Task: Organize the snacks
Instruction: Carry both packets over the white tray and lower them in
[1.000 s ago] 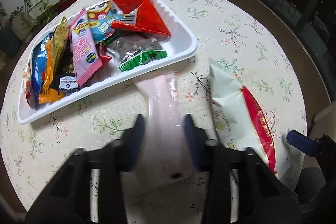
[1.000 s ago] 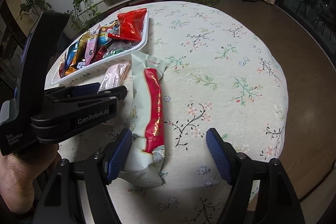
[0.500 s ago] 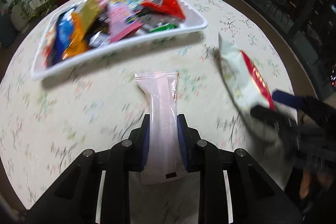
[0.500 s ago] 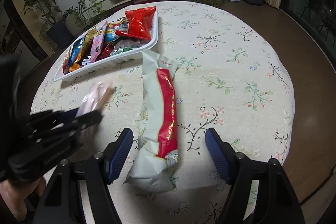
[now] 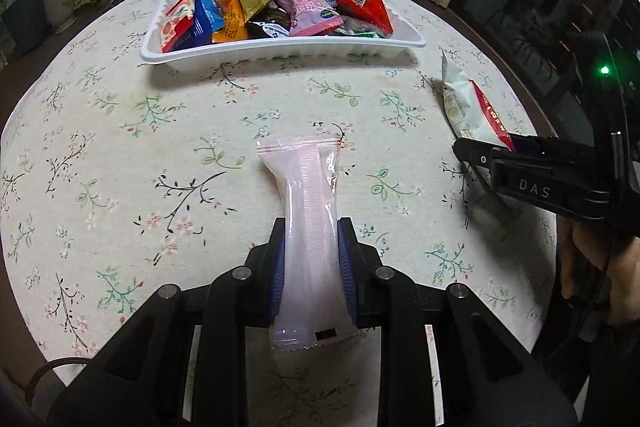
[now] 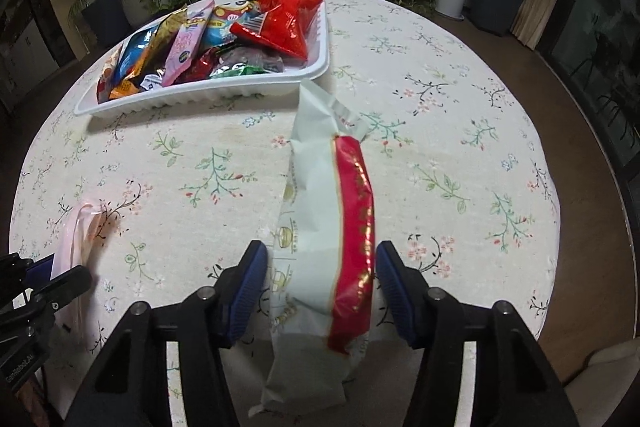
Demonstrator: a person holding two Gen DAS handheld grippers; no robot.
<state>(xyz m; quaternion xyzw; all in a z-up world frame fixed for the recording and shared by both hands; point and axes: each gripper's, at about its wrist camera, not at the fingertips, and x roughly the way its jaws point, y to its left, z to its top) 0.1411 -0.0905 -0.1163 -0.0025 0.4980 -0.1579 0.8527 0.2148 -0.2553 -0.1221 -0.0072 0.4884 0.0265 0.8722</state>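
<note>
My left gripper (image 5: 310,241) is shut on a pale pink translucent snack pack (image 5: 308,195), which points ahead over the floral tablecloth. From the right wrist view that pink pack (image 6: 80,227) and the left gripper (image 6: 40,287) sit at the left edge. A long white-and-red snack packet (image 6: 328,227) lies on the table between the fingers of my right gripper (image 6: 320,263). Its jaws are closing, and the blue pads stand just beside the packet's two sides. A white tray (image 5: 280,53) with several colourful snack bags stands at the far side.
The round table carries a floral cloth (image 5: 140,147). The tray's rim (image 6: 200,99) nearly meets the far end of the white-and-red packet (image 5: 468,111). The right gripper (image 5: 520,167) and a hand show at the right of the left wrist view. Potted plants and a low white shelf stand behind.
The left jaws closed on the pink pack and carried it leftward, away from the tray's corner. The right gripper shifted over the white-and-red packet and its jaws narrowed around it.
</note>
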